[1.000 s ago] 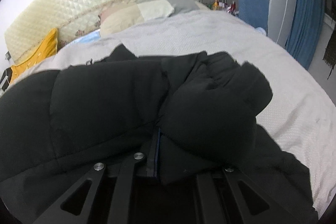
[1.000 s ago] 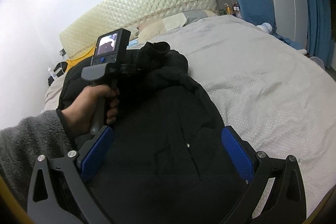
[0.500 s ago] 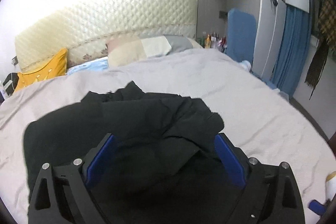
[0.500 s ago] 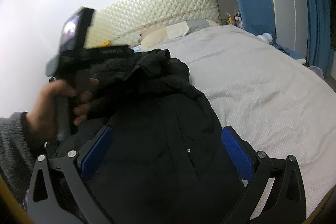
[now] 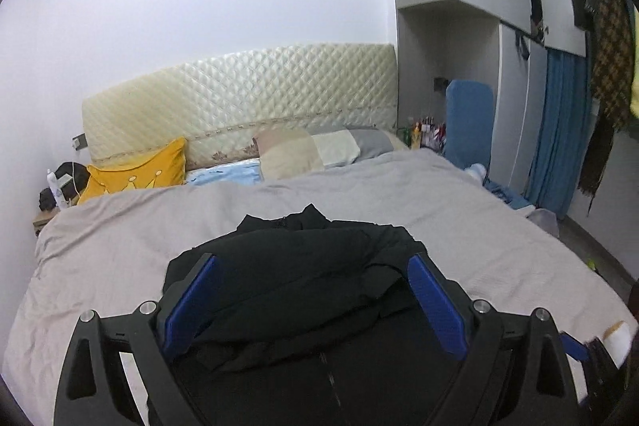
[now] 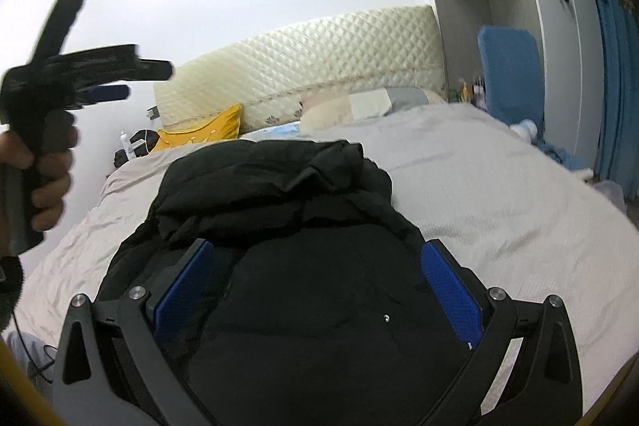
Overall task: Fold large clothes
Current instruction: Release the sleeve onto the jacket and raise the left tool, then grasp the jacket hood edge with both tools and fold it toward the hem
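Note:
A black padded jacket lies on the grey bed cover, its upper part folded over itself in a loose heap. My left gripper hangs above the jacket, open, with nothing between its blue pads. In the right wrist view the left gripper shows blurred at the upper left, held high by a hand. My right gripper is open over the jacket's front; its pads touch no fabric.
A quilted cream headboard stands behind pillows and a yellow cushion. A blue chair, a wardrobe and blue curtains line the right side. A small bedside table is at the left.
The left gripper let go of the jacket fabric, opened wide and rose up and back. The dropped fabric now rests folded on the jacket. The right gripper lifted slightly.

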`<state>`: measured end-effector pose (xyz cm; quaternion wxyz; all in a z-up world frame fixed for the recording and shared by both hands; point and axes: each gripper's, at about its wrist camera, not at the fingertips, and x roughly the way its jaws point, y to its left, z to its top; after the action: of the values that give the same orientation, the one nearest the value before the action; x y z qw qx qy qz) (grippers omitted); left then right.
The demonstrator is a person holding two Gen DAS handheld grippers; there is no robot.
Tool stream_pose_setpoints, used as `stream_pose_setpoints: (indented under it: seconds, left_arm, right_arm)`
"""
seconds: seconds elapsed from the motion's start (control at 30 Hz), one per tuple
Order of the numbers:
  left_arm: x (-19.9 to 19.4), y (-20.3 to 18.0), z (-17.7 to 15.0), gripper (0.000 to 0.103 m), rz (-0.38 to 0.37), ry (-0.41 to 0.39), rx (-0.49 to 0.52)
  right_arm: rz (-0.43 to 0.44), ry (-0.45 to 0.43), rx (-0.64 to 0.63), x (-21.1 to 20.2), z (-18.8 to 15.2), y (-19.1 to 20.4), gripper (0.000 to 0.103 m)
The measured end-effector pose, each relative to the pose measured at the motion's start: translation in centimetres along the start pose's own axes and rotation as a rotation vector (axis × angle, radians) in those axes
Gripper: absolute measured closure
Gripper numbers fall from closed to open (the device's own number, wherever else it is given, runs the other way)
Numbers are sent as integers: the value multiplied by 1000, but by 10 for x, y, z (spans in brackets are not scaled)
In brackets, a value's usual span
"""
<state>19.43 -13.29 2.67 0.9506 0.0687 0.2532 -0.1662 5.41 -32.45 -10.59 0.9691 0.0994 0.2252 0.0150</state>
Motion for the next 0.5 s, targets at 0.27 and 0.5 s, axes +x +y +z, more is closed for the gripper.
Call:
stream_pose_setpoints:
  seconds: [0.27, 0.5]
  left_arm:
    - [-67, 28, -39, 8, -56, 87, -23]
    - [-99, 48, -77, 8, -64, 69, -53]
  right_arm:
    - [-11, 11, 2, -25, 0, 14, 0]
    - [19, -3, 5, -46, -7, 25, 0]
